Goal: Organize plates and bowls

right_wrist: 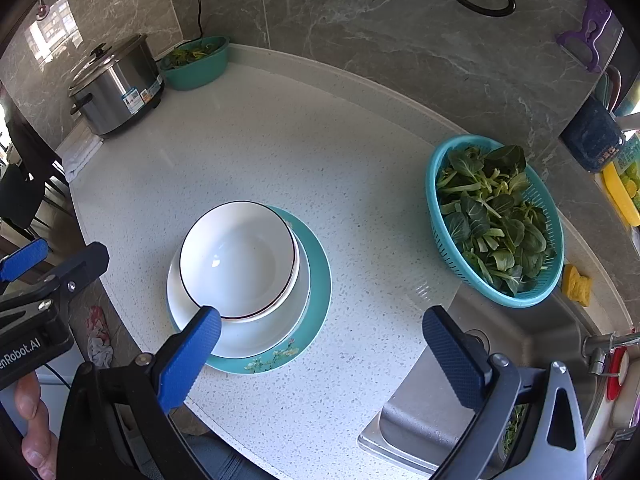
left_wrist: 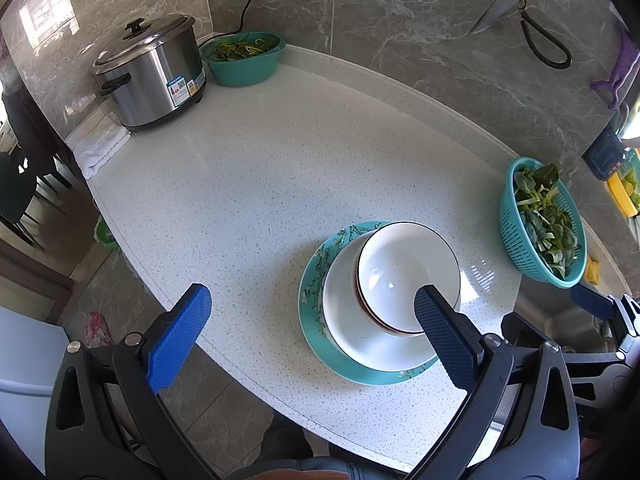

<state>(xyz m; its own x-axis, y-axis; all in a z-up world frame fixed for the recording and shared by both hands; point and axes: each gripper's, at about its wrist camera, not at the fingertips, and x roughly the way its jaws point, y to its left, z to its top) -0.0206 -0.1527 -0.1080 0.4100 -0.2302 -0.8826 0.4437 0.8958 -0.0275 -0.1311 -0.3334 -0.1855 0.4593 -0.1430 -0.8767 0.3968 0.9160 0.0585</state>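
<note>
Right wrist only: sink [right_wrist: 440,412], sponge [right_wrist: 576,285].

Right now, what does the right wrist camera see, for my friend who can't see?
White bowls sit stacked on a teal plate on a speckled counter; the open right gripper hovers above, beside a basket of greens.

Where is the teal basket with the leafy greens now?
In both wrist views the teal basket stands on the right of the counter, near the wall, right of the stacked plates and beside the sink.
</note>
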